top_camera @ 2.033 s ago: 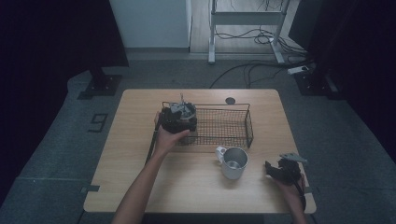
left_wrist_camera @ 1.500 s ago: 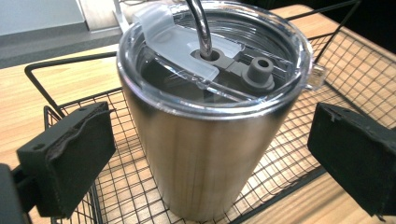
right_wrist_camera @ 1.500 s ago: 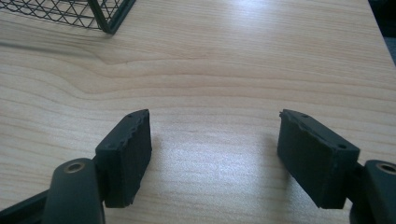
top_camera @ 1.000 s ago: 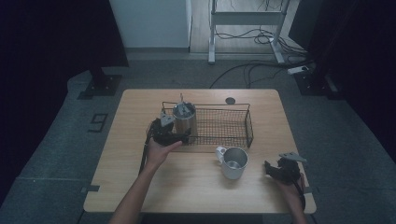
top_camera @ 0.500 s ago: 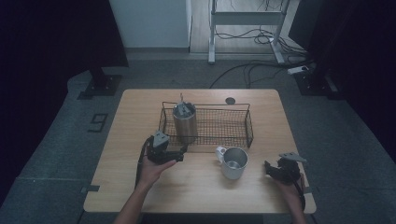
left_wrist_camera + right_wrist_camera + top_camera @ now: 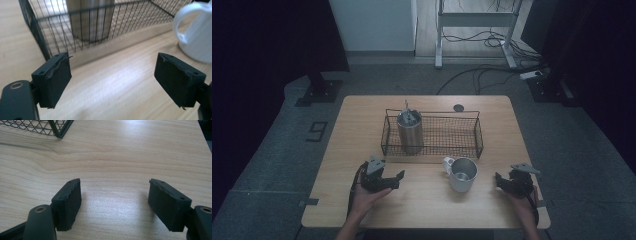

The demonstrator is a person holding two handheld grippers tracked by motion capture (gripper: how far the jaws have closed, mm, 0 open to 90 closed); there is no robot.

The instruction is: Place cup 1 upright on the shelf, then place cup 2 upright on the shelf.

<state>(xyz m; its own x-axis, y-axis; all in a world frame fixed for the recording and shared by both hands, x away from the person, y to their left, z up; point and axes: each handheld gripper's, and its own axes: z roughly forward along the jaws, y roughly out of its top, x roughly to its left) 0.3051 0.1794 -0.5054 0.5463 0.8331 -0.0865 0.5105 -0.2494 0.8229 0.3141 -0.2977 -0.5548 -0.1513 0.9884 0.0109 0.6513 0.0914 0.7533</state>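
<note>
Standing by the light wooden table right now, there's plenty of bare top to move around on: the whole near strip is free apart from the two hands, and the left and right margins beside the black wire mesh basket are clear too. The basket sits mid-table, well in from every edge, with a small dark round thing just behind it near the far edge. Inside the basket, in its left end, a tall brushed-steel tumbler stands upright with something thin poking out of the top, can't tell what; the rest of the basket is bare mesh. A white-handled metal mug stands on the table just in front of the basket's right half, mouth up, looks empty, handle toward the left. The left gripper sits low near the front left corner of the basket, pointing toward the mug; its jaws have just been closing, but they're apart with nothing between them. The right gripper rests near the right front corner of the table, jaws also apart over bare wood, holding nothing.
</note>
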